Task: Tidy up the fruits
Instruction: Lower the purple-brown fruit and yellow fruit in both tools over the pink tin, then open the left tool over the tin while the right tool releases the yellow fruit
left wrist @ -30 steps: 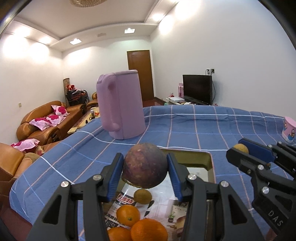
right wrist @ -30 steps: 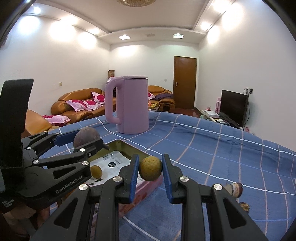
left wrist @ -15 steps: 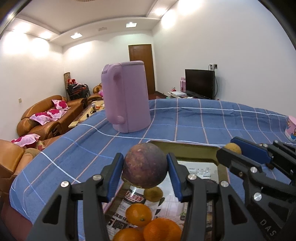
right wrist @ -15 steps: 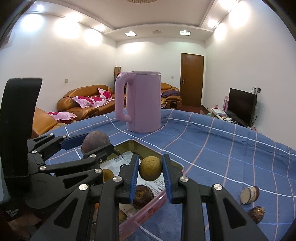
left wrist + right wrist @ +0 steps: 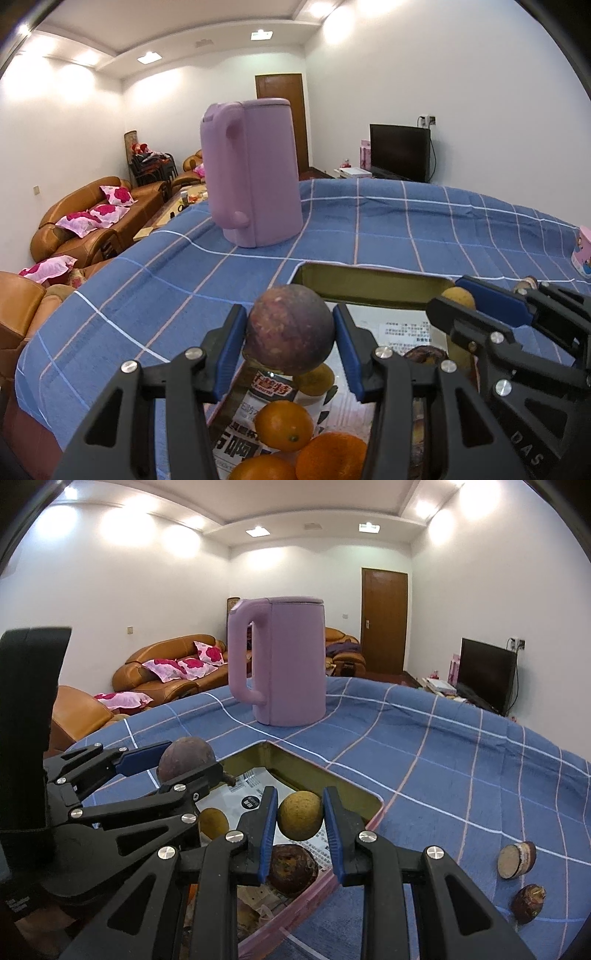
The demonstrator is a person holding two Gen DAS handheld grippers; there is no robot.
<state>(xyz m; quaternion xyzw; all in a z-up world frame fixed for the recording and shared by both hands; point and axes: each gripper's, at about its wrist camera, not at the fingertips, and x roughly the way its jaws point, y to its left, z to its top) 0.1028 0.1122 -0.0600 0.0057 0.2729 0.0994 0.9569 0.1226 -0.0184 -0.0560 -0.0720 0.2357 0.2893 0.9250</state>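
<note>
My left gripper (image 5: 290, 334) is shut on a round purple-brown fruit (image 5: 290, 328), held above the near left part of a shallow tray (image 5: 369, 286). My right gripper (image 5: 300, 814) is shut on a small yellow-brown fruit (image 5: 300, 815) over the same tray (image 5: 317, 781). Each gripper shows in the other's view: the right one (image 5: 461, 299) at right, the left one (image 5: 184, 760) at left. Inside the tray lie several oranges (image 5: 284, 424), a small yellowish fruit (image 5: 214, 821) and a dark brown fruit (image 5: 291, 867) on printed paper.
A tall lilac kettle (image 5: 284, 664) stands on the blue checked cloth (image 5: 461, 760) behind the tray. A cut fruit half (image 5: 516, 854) and a small brown fruit (image 5: 528, 902) lie on the cloth to the right. A pink cup (image 5: 583, 251) sits at the far right edge.
Both grippers have moved forward and a little down over the tray with their fruits still held. The kettle and the tray's far wall look nearer.
</note>
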